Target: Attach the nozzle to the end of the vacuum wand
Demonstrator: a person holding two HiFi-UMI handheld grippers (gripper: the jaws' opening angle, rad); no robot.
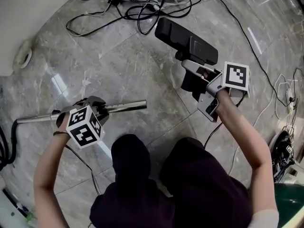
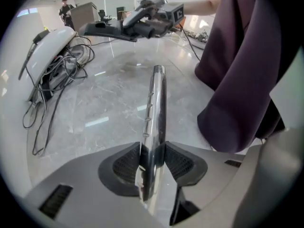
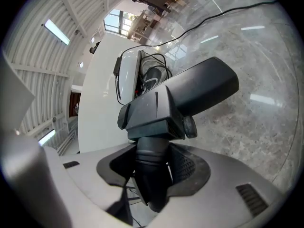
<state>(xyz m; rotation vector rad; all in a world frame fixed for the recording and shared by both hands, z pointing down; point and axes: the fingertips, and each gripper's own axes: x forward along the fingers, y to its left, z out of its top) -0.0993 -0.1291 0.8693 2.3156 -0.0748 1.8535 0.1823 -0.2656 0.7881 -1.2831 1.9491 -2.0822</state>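
The chrome vacuum wand (image 1: 126, 107) is held roughly level above the marble floor, its open end pointing right. My left gripper (image 1: 97, 109) points steeply down and is shut on it. In the left gripper view both pads clamp the wand (image 2: 156, 99) at the left gripper (image 2: 152, 163). The black floor nozzle (image 1: 183, 39) hangs in the air to the upper right, apart from the wand's end. My right gripper (image 1: 195, 82) is shut on its round neck. The right gripper view shows the nozzle (image 3: 190, 99) with its neck between the pads of the right gripper (image 3: 151, 167).
A tangle of black cables (image 1: 137, 8) lies on the floor at the top. The black hose (image 1: 9, 146) runs off the wand at the left edge. A thin cable (image 1: 266, 75) crosses the floor on the right. The person's dark-trousered knees (image 1: 180, 184) are below.
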